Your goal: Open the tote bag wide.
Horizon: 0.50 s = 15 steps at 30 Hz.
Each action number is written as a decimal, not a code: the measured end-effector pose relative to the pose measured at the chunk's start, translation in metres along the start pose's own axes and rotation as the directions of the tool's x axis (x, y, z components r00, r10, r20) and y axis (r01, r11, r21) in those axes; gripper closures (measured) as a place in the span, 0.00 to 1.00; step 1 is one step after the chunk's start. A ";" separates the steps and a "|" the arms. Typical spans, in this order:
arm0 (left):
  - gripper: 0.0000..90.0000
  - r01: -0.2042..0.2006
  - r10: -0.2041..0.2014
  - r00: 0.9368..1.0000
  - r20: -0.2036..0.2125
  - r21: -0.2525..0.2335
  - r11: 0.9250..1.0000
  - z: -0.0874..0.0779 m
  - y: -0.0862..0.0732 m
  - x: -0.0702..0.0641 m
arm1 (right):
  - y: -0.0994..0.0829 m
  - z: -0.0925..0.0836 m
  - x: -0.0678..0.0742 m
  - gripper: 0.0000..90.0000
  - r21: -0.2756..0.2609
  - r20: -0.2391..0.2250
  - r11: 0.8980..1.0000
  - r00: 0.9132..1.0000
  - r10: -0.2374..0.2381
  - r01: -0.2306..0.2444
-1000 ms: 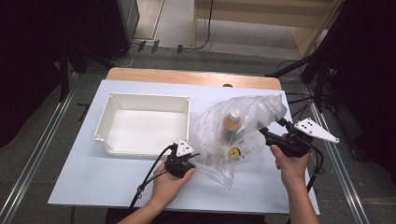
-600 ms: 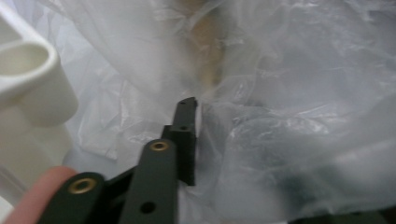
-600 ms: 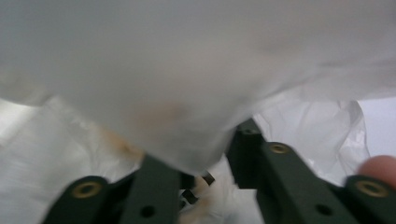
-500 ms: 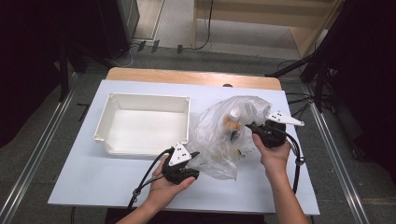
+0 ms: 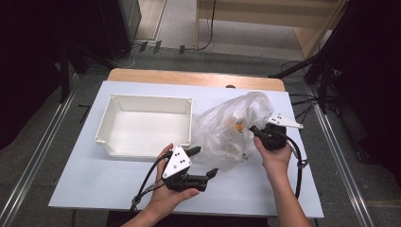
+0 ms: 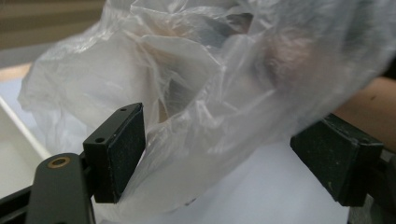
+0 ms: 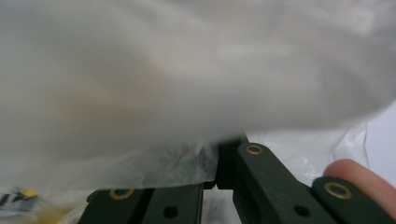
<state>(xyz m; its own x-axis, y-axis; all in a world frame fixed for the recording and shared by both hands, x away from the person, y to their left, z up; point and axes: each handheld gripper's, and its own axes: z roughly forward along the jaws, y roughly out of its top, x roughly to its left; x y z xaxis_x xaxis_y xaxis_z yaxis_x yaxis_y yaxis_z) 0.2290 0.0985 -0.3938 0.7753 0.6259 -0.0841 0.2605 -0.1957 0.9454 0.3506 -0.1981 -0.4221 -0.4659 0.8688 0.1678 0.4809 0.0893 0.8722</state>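
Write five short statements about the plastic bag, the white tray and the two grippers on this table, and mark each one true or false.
1. The right gripper is shut on the clear plastic bag. True.
2. The left gripper is clamped on the bag. False: its jaws stand apart, having just been opening, with bag film loose between the pads.
3. The white tray holds the bag. False: the bag lies on the table beside the tray, to its right in the high view.
4. Something orange shows through the bag. True.
5. The left gripper lies on the table with no hand on it. False: the person's left hand holds it.
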 end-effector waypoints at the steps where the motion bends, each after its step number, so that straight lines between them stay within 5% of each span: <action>1: 0.20 -0.011 0.011 1.000 -0.001 -0.014 1.000 -0.002 0.004 -0.002 | -0.001 0.001 0.000 1.00 0.006 0.002 1.000 1.000 -0.003 0.003; 6: 0.24 -0.028 0.028 0.999 -0.037 -0.016 0.999 -0.002 0.020 -0.005 | -0.003 0.002 0.001 1.00 0.017 0.004 1.000 1.000 -0.009 0.009; 8: 0.47 -0.005 0.006 0.999 -0.046 0.006 1.000 0.001 0.020 0.001 | -0.004 0.002 0.001 1.00 0.015 0.004 1.000 1.000 -0.011 0.011; 10: 0.76 0.029 -0.029 1.000 -0.003 0.050 0.998 0.005 0.018 0.011 | -0.004 -0.001 0.001 1.00 0.006 0.001 1.000 1.000 -0.003 0.003; 13: 0.95 0.058 -0.060 0.998 0.013 0.077 0.995 0.009 0.011 0.020 | -0.004 -0.007 0.000 0.99 -0.012 -0.010 1.000 1.000 -0.002 0.002; 15: 1.00 0.076 -0.076 0.997 0.003 0.089 0.993 0.013 0.006 0.025 | -0.003 -0.013 0.000 0.94 -0.027 -0.020 1.000 1.000 0.004 -0.004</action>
<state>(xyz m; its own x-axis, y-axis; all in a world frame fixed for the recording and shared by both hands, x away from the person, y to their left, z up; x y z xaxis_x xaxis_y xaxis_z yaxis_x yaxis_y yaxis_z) 0.2576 0.1030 -0.3940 0.7550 0.6368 -0.1567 0.3686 -0.2145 0.9045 0.3398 -0.2046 -0.4187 -0.4790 0.8591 0.1804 0.4623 0.0722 0.8838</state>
